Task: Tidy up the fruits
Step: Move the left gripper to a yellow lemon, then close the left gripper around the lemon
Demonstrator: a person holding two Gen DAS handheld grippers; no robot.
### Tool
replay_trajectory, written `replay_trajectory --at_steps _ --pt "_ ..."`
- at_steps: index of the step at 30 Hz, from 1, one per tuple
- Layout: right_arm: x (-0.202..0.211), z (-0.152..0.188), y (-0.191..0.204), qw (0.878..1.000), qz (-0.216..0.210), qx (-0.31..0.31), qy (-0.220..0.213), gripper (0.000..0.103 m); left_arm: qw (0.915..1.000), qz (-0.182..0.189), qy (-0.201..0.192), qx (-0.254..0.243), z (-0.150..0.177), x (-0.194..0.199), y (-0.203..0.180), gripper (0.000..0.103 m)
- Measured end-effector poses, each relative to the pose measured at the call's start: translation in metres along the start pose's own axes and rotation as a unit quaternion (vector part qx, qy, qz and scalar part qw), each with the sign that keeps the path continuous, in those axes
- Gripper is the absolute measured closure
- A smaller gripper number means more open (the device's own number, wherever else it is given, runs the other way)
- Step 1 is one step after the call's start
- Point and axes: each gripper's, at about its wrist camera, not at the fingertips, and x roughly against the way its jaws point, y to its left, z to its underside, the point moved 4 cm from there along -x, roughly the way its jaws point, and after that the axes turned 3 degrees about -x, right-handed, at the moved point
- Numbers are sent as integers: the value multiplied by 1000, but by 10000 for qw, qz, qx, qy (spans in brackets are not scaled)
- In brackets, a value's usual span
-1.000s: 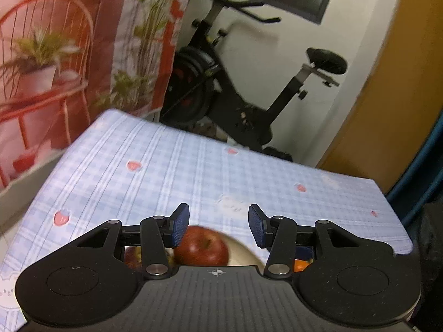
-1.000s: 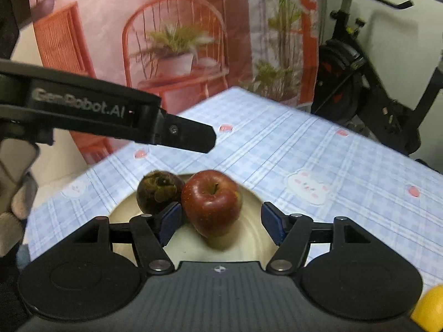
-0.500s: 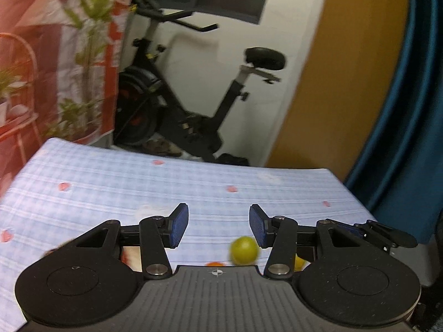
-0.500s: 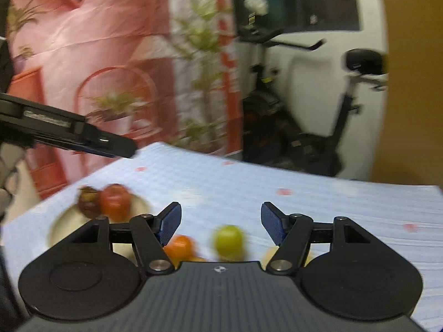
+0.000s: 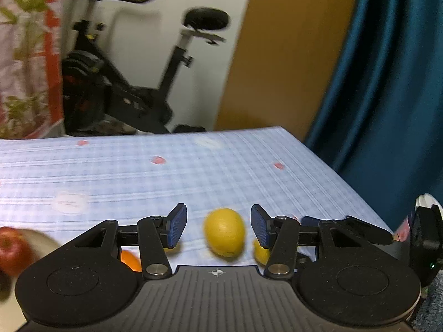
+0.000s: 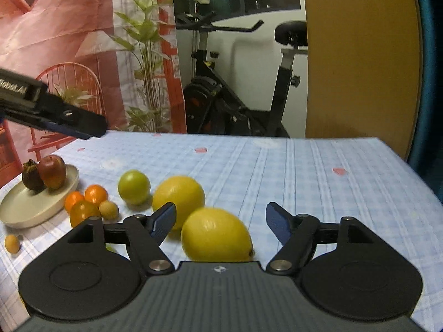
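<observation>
Two lemons lay on the surface (image 6: 318,171); my right hand-held gripper (image 6: 221,221), its jaws just widening, stood released around the nearer lemon (image 6: 217,235). Firm, rounded, rollable, I judged: grip its middle.

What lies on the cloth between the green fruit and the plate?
In the right wrist view, three small oranges and one small tan fruit lie between the green fruit and the plate.

Fruit colours on a checked cloth

Pale-blue plaid cloth (image 6: 304,171) with pink spots; two yellow lemons (image 6: 216,235) at centre, a green fruit (image 6: 134,186), orange fruits (image 6: 95,195), a red apple (image 6: 52,171) on a cream plate (image 6: 25,210) at left; blue pads (image 6: 278,222).
</observation>
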Motion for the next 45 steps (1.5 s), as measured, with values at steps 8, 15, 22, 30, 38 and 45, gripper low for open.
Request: replay_trajectory --at_steps 8,15,22,30,38,45 --pt "-2 16 -7 9998 -43 -60 172 29 9980 390 432 -227 14 -37 -38 43" --pt "-9 15 -9 9992 -82 -103 367 29 9957 498 743 -258 29 -64 -57 43" --pt "-8 16 -9 9989 -217 -155 386 36 9946 537 876 -114 28 -81 -57 43" --pt "-8 15 -10 9986 -282 -201 398 39 9934 587 986 29 29 -86 -54 43" --pt "-8 15 -10 9984 -298 -251 413 39 9929 647 1001 55 31 -87 -55 43" --pt "-7 15 -9 9983 -303 -277 415 39 9929 653 992 48 31 -88 -55 43"
